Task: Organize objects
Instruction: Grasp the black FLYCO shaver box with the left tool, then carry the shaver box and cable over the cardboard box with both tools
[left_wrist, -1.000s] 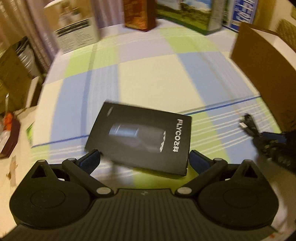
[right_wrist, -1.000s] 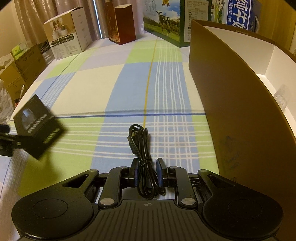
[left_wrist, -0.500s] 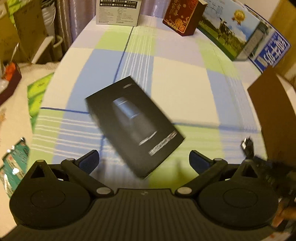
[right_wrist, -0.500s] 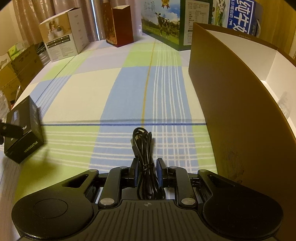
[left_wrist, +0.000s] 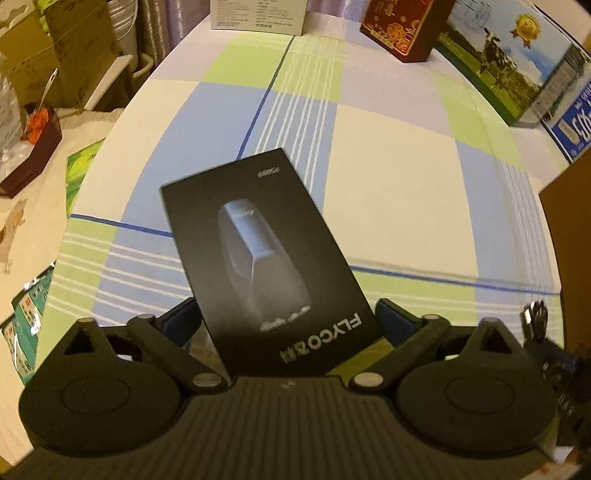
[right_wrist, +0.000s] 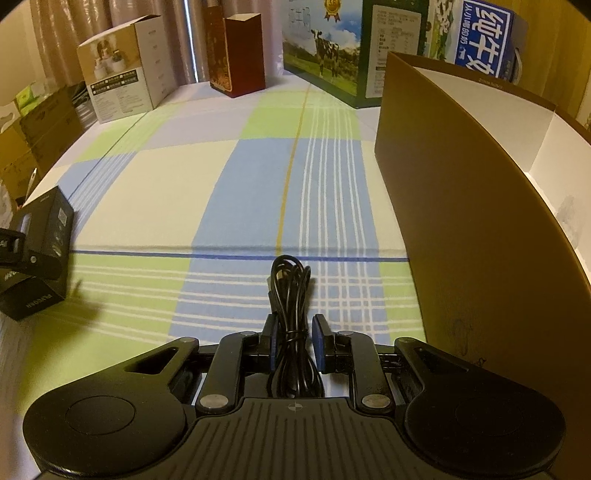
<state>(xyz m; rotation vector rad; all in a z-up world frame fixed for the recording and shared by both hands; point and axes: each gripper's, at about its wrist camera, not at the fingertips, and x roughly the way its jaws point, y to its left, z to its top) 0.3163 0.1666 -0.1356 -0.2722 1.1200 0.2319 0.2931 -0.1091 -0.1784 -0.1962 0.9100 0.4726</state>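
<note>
A black FLYCO shaver box (left_wrist: 266, 266) sits between the fingers of my left gripper (left_wrist: 291, 319); the blue pads flank its near end, contact unclear. The box shows at the far left of the right wrist view (right_wrist: 40, 254), tilted, with the left gripper on it. My right gripper (right_wrist: 293, 338) is shut on a coiled black cable (right_wrist: 290, 295) and holds it just above the checked cloth. An open brown storage box (right_wrist: 480, 206) with white inner walls stands to the right of the cable.
A white product box (right_wrist: 123, 88), a dark red box (right_wrist: 236, 51), a green milk carton with a cow (right_wrist: 343, 48) and a blue carton (right_wrist: 484, 37) stand along the table's far edge. Cardboard boxes (left_wrist: 55, 55) and clutter lie beyond the left edge.
The black box has turned from lying crosswise to lengthwise between my left fingers and come closer. The right gripper has held still with the cable.
</note>
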